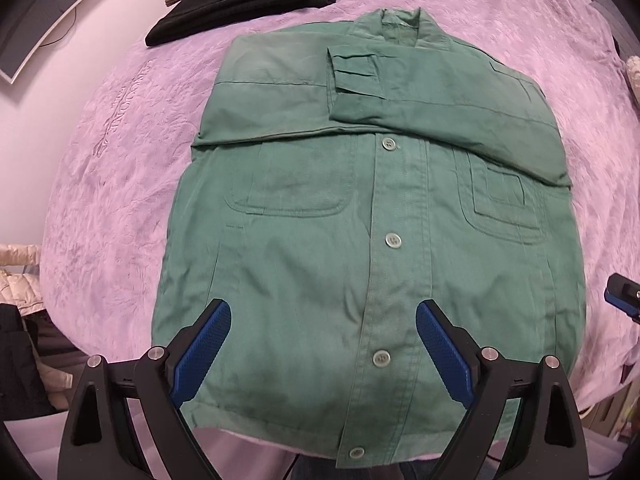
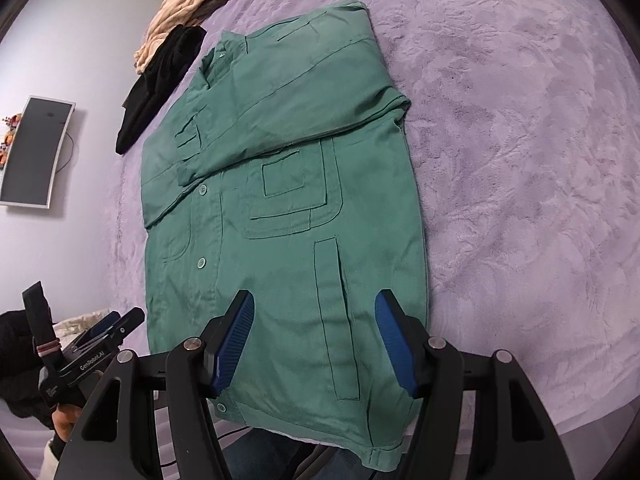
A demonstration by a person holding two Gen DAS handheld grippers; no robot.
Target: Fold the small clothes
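Observation:
A green button-up jacket point(image 1: 360, 216) lies front-up on the purple bedspread point(image 1: 120, 160), with both sleeves folded across its chest. My left gripper point(image 1: 323, 316) hangs open above the lower front, near the button placket, with nothing between its blue pads. In the right wrist view the same jacket point(image 2: 288, 208) fills the middle. My right gripper point(image 2: 314, 308) stands open over the hem side by the long vertical pocket, also holding nothing. The left gripper point(image 2: 116, 324) shows at the left edge there, held by a hand.
Black clothes point(image 1: 248, 0) and a beige garment point(image 2: 180, 4) lie at the far end of the bed. A grey monitor point(image 2: 36, 156) hangs on the wall to the left. The bed's near edge runs just under the jacket's hem.

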